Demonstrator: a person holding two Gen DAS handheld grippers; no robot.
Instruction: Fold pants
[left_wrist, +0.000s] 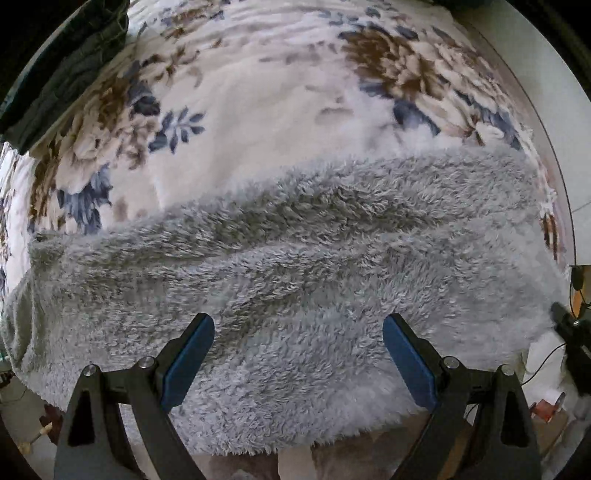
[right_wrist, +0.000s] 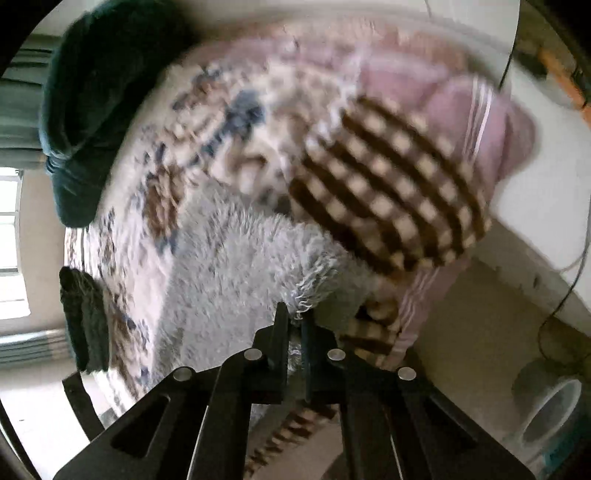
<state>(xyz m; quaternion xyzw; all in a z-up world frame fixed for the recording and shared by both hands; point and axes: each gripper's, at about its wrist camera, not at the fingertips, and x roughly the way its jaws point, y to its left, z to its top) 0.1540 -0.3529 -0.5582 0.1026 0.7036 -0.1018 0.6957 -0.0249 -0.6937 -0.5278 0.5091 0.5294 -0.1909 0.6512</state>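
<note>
Left gripper (left_wrist: 298, 334) – fingers spread, hovering over the grey fluffy fleece pants (left_wrist: 295, 280). Right gripper (right_wrist: 293, 325) – pressed together, pinching the pants' edge. The pants lie on a floral-print bed blanket (left_wrist: 258, 92); brown-checked pillow (right_wrist: 388, 192) near its edge.

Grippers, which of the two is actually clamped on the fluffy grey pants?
The right gripper, pinching the grey pants; the left gripper hangs wide open above them.

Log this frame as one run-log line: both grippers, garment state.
left gripper: open, over fluffy grey fleece pants | right gripper: shut on pants edge | pants on floral white blanket | fold unfinished
</note>
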